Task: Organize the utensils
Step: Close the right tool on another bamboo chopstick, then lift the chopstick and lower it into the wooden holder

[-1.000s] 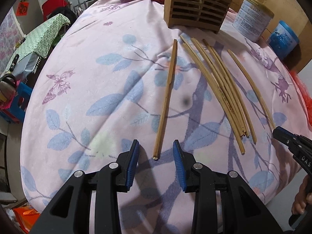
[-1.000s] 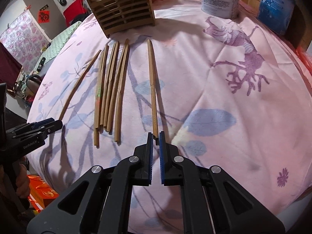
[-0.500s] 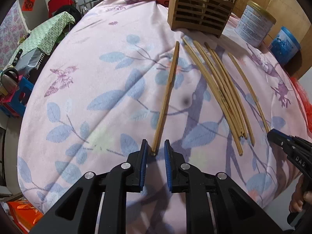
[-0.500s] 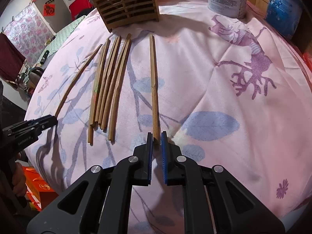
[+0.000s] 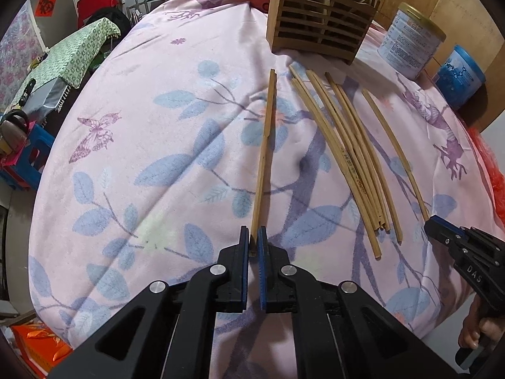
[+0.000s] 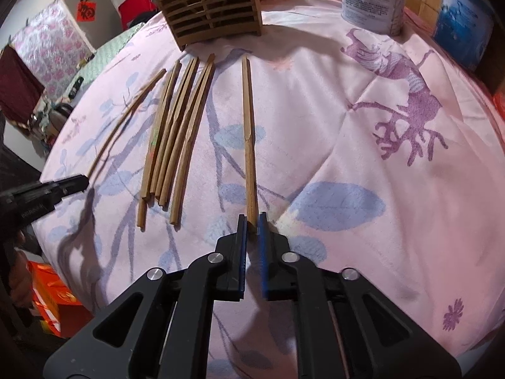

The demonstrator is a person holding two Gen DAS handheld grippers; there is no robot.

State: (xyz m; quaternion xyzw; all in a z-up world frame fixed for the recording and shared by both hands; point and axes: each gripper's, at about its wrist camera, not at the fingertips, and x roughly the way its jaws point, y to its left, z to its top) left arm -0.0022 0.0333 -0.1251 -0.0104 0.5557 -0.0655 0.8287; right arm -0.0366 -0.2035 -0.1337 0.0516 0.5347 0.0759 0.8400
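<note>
Several bamboo chopsticks lie lengthwise on a pink floral quilt (image 5: 157,132), in front of a slatted wooden holder (image 5: 318,22). My left gripper (image 5: 252,240) points down, its jaws closing the last bit; the pads pinch the near end of the lone leftmost chopstick (image 5: 265,151). My right gripper (image 6: 251,221) is likewise closing on the near end of the lone rightmost chopstick (image 6: 247,132). A bundle of chopsticks (image 5: 347,148) lies between the two. Each gripper shows in the other's view: the right gripper (image 5: 434,221) and the left gripper (image 6: 83,181).
A white tin (image 5: 410,44) and a blue tin (image 5: 460,75) stand right of the holder, at the quilt's far edge. The quilt drops off at the near edge. Orange boxes (image 6: 53,300) sit on the floor below, and a green-covered table (image 5: 72,60) stands to the left.
The left jaws came together from wide apart onto the near end of the leftmost chopstick. The right jaws stayed narrow at the end of their chopstick.
</note>
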